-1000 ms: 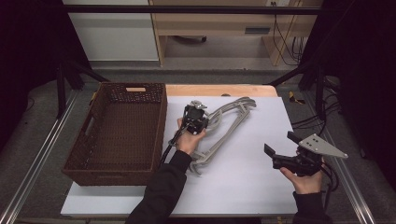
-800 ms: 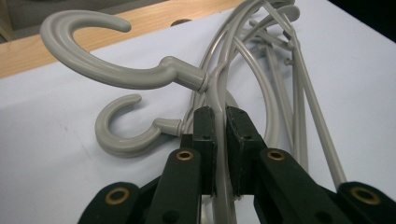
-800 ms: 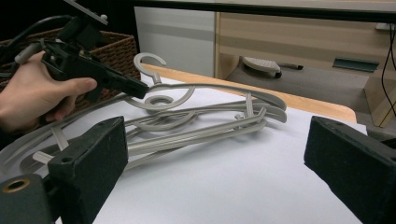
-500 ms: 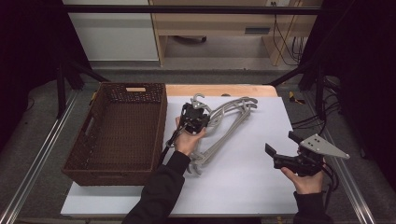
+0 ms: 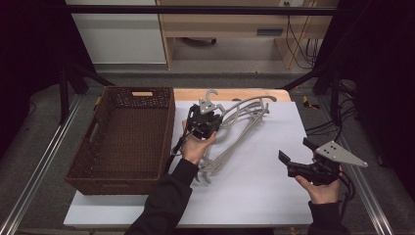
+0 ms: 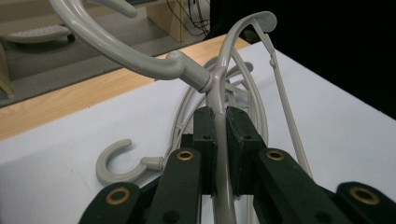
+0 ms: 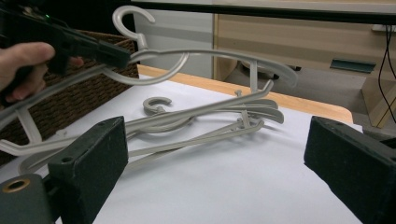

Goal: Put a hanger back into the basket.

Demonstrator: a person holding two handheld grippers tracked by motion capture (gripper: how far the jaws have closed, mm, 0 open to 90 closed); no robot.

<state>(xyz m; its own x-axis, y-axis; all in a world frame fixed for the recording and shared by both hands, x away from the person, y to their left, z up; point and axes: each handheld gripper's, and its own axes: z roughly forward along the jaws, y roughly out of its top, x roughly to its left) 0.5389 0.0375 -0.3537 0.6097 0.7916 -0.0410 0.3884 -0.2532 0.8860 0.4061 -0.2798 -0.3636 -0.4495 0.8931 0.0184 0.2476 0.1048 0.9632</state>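
Right now the left gripper (image 5: 203, 122) has its jaws pinched tight on the arm of a grey plastic hanger (image 6: 219, 112), just below the neck where the hook joins, and the hanger rides clear of the white table (image 5: 264, 196) while the pile of hangers (image 5: 235, 137) lies underneath, fanned out and overlapping. From the right gripper view the lifted hanger (image 7: 196, 58) hangs roughly level above that pile, its hook (image 7: 133, 16) standing up beside the wicker basket (image 5: 127, 137). To my eye the step is carrying this one hanger over to the basket, which sits just to the left of the gripper, so the lift wants to be high enough that the long arms come free of the pile without dragging another hanger along, and the swing slow enough that the far end clears the basket rim. The right gripper (image 5: 301, 156) waits well apart near the table's right edge, jaws spread wide, holding nothing.
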